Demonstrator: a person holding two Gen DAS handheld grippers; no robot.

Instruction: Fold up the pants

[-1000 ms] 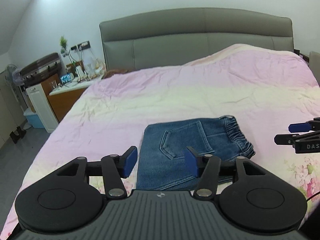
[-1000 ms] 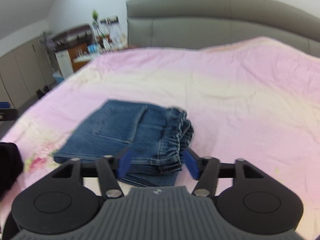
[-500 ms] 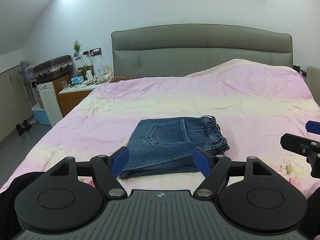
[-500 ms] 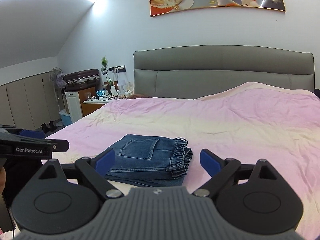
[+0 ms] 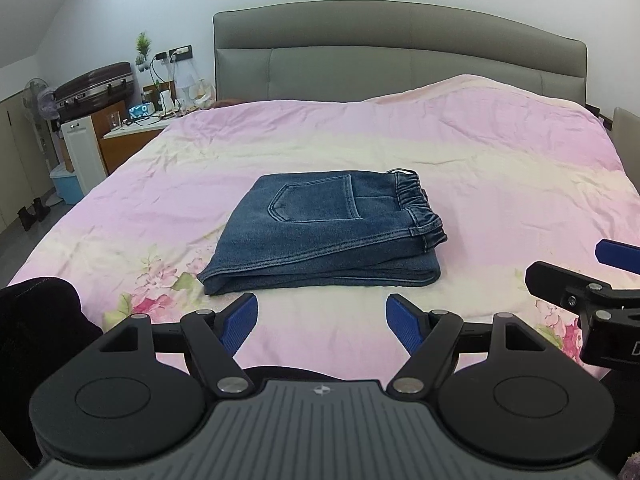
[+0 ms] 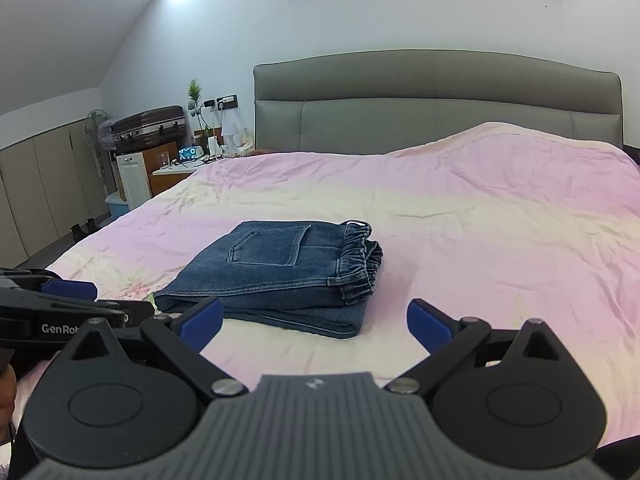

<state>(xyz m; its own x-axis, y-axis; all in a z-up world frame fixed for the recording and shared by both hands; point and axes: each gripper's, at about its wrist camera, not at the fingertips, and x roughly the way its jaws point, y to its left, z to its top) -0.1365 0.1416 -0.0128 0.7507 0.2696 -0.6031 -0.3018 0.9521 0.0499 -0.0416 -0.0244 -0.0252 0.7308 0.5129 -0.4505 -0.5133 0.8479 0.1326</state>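
The blue denim pants (image 5: 320, 232) lie folded into a flat rectangle on the bed, back pocket up, elastic waistband at the right; they also show in the right wrist view (image 6: 276, 272). My left gripper (image 5: 322, 322) is open and empty, pulled back just short of the pants' near edge. My right gripper (image 6: 314, 320) is open and empty, also just short of the near edge. Each gripper shows at the edge of the other's view.
The bed's pink and cream floral sheet (image 5: 480, 168) stretches to a grey padded headboard (image 5: 400, 52). At the left stand a cluttered bedside table (image 5: 132, 128), a white cabinet (image 5: 82, 152) and a suitcase (image 5: 94, 84). A dark sleeve (image 5: 36, 320) shows at lower left.
Both grippers have pulled back from the folded pants and opened wider. The pants lie still on the bed.
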